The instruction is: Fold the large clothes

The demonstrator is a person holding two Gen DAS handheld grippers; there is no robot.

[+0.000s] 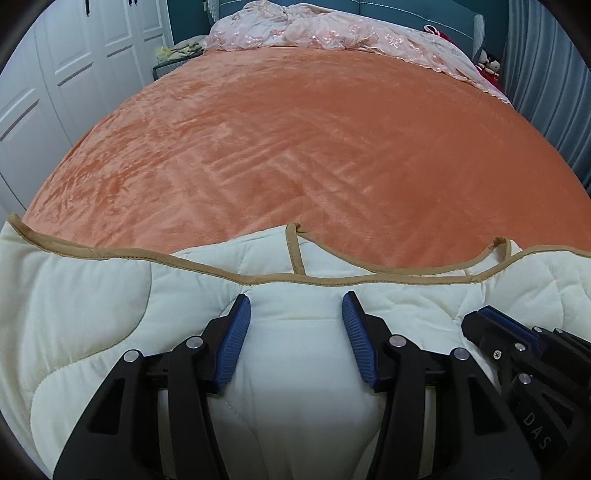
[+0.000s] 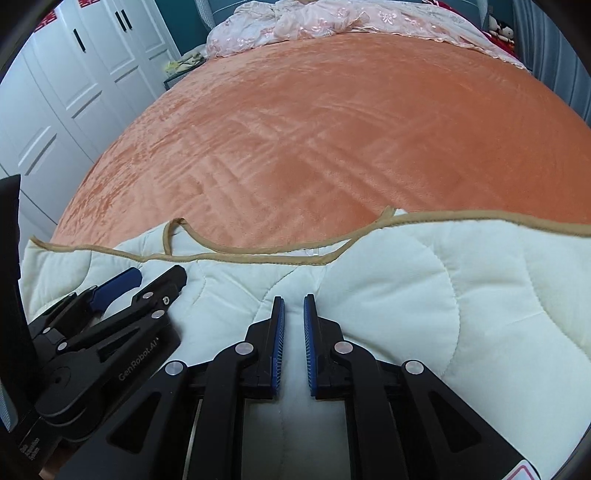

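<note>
A cream quilted garment (image 1: 92, 295) with tan binding lies at the near edge of the orange bed (image 1: 295, 147); it also shows in the right wrist view (image 2: 461, 295). My left gripper (image 1: 296, 301) is open, its blue pads spread wide over the cream fabric, holding nothing. My right gripper (image 2: 294, 302) has its jaws close together with a narrow gap, and a ridge of the cream fabric runs up between them. Each gripper shows in the other's view: the right one (image 1: 480, 317) at lower right, the left one (image 2: 155, 277) at lower left.
A pink lace bedspread (image 1: 332, 29) is bunched at the far end of the bed against a teal headboard. White wardrobe doors (image 1: 55, 74) stand to the left. Grey-blue curtains (image 1: 554, 92) hang on the right. A small nightstand (image 1: 170, 66) sits at far left.
</note>
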